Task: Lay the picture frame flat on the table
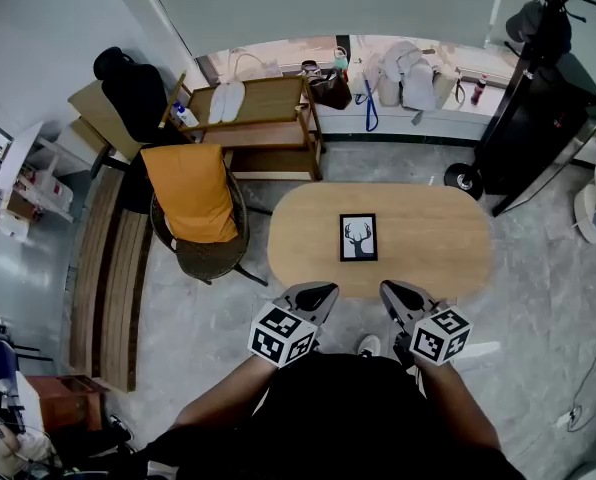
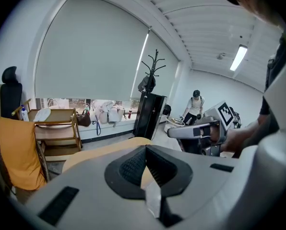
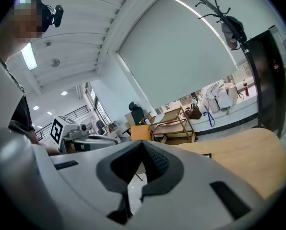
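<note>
The picture frame (image 1: pixel 358 236), black-edged with a deer-head print, lies flat, face up, near the middle of the oval wooden table (image 1: pixel 428 238). Only its dark corner (image 3: pixel 206 155) shows in the right gripper view. Both grippers hover just off the table's near edge, short of the frame. My left gripper (image 1: pixel 321 291) is shut with nothing in it, its pads meeting at the tip (image 2: pixel 145 147). My right gripper (image 1: pixel 390 289) is also shut and empty (image 3: pixel 143 143). Each shows in the other's view: the right gripper (image 2: pixel 196 132), the left gripper (image 3: pixel 85 139).
A wicker chair with an orange cushion (image 1: pixel 190 193) stands at the table's left end. Behind it is a wooden trolley (image 1: pixel 263 108), and a slatted bench (image 1: pixel 108 268) runs along the left. A black cabinet with a coat rack (image 1: pixel 528 118) stands at the far right. A person (image 2: pixel 195 107) crouches in the background.
</note>
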Action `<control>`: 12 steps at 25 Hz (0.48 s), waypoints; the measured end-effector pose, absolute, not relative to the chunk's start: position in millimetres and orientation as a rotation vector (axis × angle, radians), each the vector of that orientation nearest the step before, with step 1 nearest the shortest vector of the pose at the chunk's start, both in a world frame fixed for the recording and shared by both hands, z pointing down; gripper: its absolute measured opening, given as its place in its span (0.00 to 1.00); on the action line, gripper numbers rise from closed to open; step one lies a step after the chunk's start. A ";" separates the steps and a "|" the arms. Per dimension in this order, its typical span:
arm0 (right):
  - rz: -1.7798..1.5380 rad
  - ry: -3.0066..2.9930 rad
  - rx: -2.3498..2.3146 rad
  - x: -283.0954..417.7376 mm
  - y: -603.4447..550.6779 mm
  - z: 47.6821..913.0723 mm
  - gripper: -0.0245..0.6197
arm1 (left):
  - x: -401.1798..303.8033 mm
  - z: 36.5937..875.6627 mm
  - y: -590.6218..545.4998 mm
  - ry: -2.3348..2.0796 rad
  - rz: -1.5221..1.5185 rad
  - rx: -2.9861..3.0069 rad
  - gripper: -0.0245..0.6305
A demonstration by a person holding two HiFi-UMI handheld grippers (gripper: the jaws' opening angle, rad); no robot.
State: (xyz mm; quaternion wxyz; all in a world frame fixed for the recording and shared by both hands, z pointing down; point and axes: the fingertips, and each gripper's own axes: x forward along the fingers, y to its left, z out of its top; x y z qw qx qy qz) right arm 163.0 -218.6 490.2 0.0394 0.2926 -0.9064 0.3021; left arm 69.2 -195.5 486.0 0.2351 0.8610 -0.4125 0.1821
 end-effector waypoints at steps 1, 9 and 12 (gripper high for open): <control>0.927 -2.779 0.905 160.4 -218.5 490.4 0.04 | 67.0 487.0 -196.0 -1.127 0.502 2.366 0.04; 0.923 -2.765 0.907 146.2 -212.8 490.9 0.04 | 52.7 482.5 -198.5 -1.135 0.469 2.377 0.04; 0.920 -2.765 0.920 144.7 -215.9 490.1 0.04 | 50.2 486.7 -197.5 -1.128 0.474 2.370 0.04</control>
